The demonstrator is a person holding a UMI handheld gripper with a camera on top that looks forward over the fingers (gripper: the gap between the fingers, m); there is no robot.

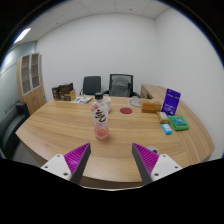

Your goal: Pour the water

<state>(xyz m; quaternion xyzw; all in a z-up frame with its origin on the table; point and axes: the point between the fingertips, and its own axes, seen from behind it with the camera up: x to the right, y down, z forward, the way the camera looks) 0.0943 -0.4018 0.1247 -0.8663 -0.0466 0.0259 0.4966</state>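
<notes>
A clear plastic bottle stands upright on the wooden table, beyond my fingers. Just in front of it stands a small pink cup. My gripper is open and empty, held over the table's near edge, with the magenta pads wide apart. The cup and bottle are ahead of the gap between the fingers, a little toward the left finger. I cannot tell whether the bottle holds water.
A purple box, a green item and a small blue item lie at the right of the table. A red-centred plate sits further back. Office chairs and a wooden cabinet stand behind.
</notes>
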